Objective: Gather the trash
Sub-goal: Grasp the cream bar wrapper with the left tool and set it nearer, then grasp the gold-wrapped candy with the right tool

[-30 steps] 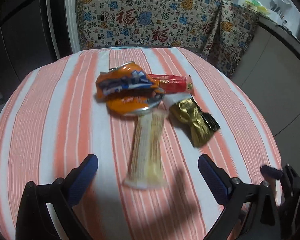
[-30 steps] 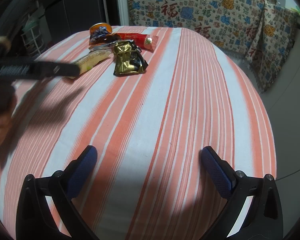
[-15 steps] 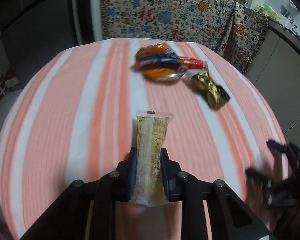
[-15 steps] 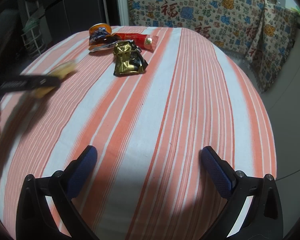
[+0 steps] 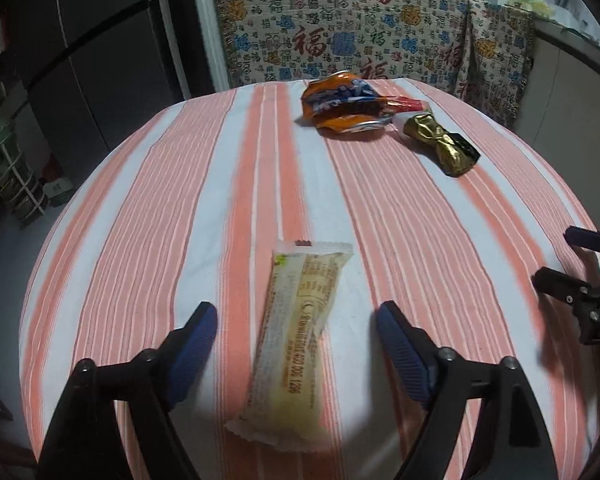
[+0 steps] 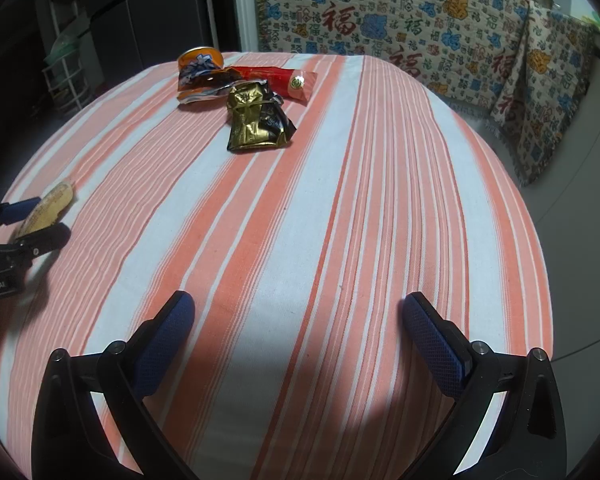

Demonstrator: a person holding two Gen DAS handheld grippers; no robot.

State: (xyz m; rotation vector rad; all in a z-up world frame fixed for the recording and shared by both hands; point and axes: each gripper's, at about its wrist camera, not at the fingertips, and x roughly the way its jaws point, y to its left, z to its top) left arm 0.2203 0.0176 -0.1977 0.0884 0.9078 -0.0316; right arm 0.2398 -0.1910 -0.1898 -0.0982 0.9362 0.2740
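Observation:
A long pale yellow snack wrapper (image 5: 300, 332) lies flat on the striped tablecloth (image 5: 140, 240) between the jaws of my left gripper (image 5: 296, 314). The jaws are opening, and the pads stand clear of the wrapper on both sides. Farther back sit a crushed orange can (image 5: 340, 104), a red wrapper (image 5: 404, 103) and a crumpled gold wrapper (image 5: 440, 142). My right gripper (image 6: 299, 306) is open over bare cloth with nothing between its fingers. In the right wrist view the same can (image 6: 200, 68), red wrapper (image 6: 276, 78) and gold wrapper (image 6: 256, 118) lie far ahead.
The round table drops off on all sides. A patterned cloth (image 5: 340, 40) hangs over furniture behind it. A dark cabinet (image 5: 100, 60) and a wire rack (image 5: 12, 176) stand to the left. My left gripper (image 6: 32, 224) shows at the left edge of the right wrist view.
My left gripper shut on the yellow wrapper, drew it back from the pile, then opened, leaving it on the cloth. The right gripper has not moved.

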